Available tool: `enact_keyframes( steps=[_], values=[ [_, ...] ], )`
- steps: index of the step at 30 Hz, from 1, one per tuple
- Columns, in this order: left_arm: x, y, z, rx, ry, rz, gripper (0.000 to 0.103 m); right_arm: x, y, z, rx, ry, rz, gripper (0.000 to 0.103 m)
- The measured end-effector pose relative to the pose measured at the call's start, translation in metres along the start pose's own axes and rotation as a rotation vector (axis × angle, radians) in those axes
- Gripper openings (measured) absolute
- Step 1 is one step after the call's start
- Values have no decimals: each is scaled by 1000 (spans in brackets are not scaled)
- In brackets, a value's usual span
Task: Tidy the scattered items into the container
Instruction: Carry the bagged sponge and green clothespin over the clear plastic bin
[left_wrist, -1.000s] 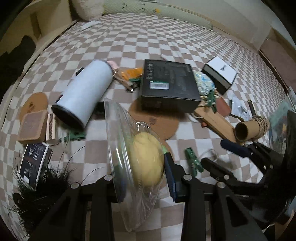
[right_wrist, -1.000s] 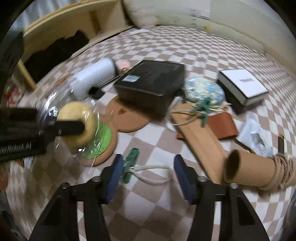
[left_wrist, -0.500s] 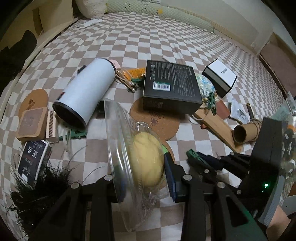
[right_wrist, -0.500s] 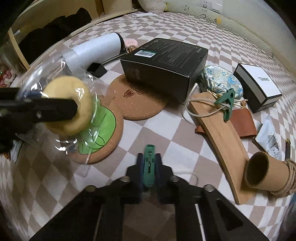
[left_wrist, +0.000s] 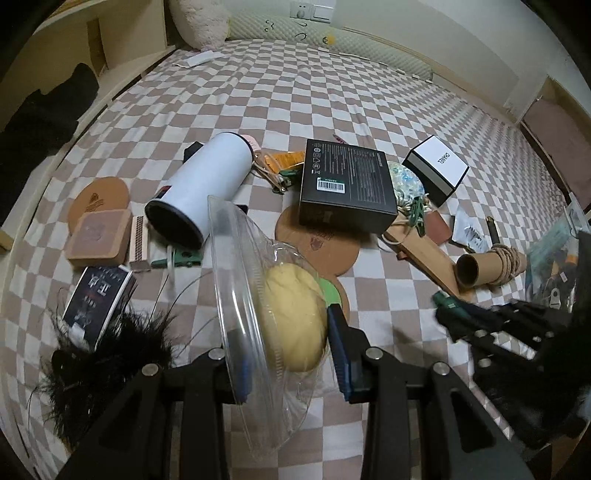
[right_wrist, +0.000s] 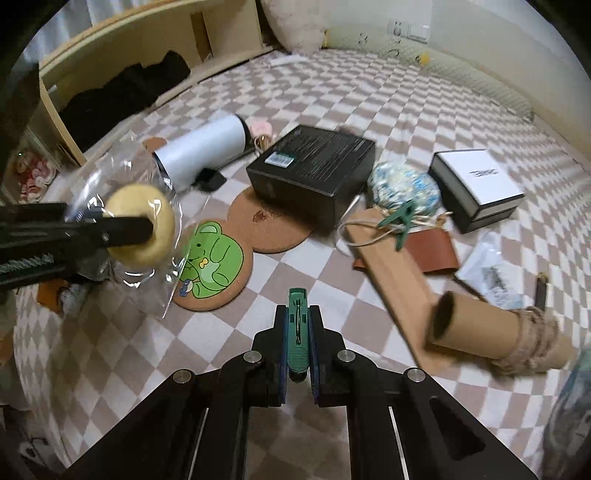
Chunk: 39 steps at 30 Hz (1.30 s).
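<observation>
My left gripper (left_wrist: 288, 354) is shut on a yellow sponge puff in a clear plastic bag (left_wrist: 291, 321) and holds it above the checkered bed; it also shows in the right wrist view (right_wrist: 142, 225). My right gripper (right_wrist: 298, 332) is shut on a green clothespin (right_wrist: 297, 328), lifted off the bed; it appears blurred at the right of the left wrist view (left_wrist: 454, 306). Scattered items lie ahead: a white tumbler (left_wrist: 201, 192), a black box (left_wrist: 345, 184), a white-lidded box (left_wrist: 437, 168), a cardboard tube with twine (right_wrist: 495, 336). I cannot make out a container for certain.
Cork coasters (right_wrist: 271, 221), a green bear coaster (right_wrist: 214, 262), a wooden board (right_wrist: 391, 273), another green clothespin (right_wrist: 400, 221), a brown leather piece (right_wrist: 432, 249), a black feathery item (left_wrist: 107, 354), a dark card box (left_wrist: 98, 299). A wooden shelf (right_wrist: 122, 55) runs along the left.
My right gripper closed on the green clothespin on the bed and lifted it up and to the right. My left gripper kept holding the bagged sponge and rose slightly.
</observation>
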<state>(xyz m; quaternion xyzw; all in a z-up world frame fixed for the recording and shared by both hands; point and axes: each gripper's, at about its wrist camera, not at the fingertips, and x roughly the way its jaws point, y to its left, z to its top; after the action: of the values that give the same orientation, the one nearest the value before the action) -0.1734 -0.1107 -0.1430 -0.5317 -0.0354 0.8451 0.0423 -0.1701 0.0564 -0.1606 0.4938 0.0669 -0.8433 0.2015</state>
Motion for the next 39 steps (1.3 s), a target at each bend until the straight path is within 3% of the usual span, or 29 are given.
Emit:
enact_keyframes(
  steps=[12, 18, 30, 39],
  values=[
    [-44, -34, -10, 59, -111, 95, 34, -64, -19, -9, 12, -101, -40, 10],
    [-75, -57, -10, 107, -180, 96, 34, -94, -33, -8, 30, -155, -72, 10],
    [-132, -119, 3, 165, -319, -15, 34, -175, -71, -6, 86, -292, -170, 10],
    [-156, -182, 12, 234, -384, -104, 34, -239, -123, -27, 144, -352, -265, 10]
  ],
)
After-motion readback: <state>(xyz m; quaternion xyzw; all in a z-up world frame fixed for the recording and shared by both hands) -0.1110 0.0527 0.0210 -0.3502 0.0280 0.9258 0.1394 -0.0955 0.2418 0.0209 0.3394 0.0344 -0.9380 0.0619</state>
